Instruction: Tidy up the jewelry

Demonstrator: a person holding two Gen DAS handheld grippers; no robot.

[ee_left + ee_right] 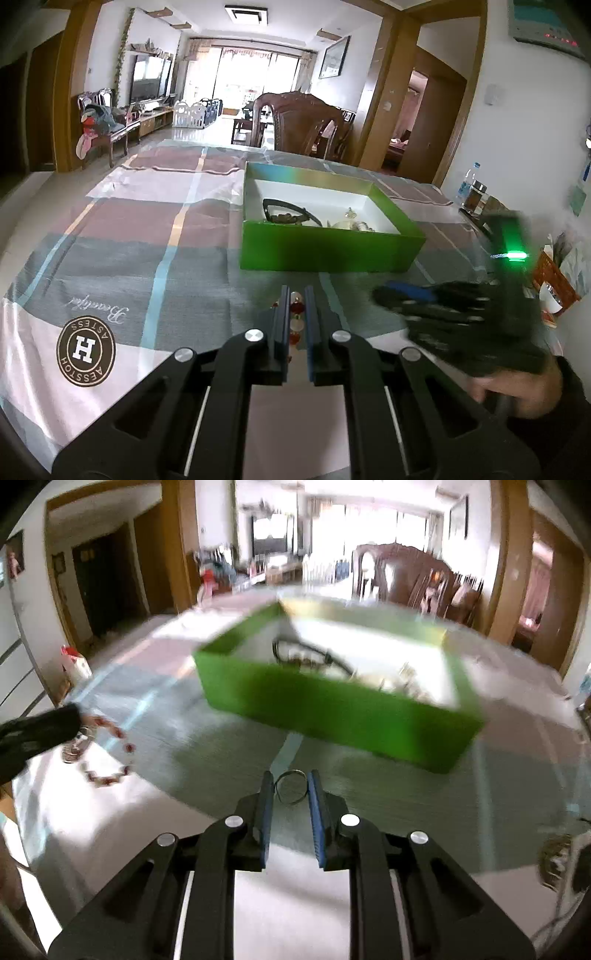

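A red-and-white bead bracelet sat clamped in the left hand-held gripper above the table. The right hand-held gripper pinched a thin metal ring. Ahead, the green box held a black band and pale trinkets.

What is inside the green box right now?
Inside the green box lie a dark curved hairband and a small heap of pale, silvery jewelry. The near wall hides the front strip of the white floor, so anything there cannot be seen.
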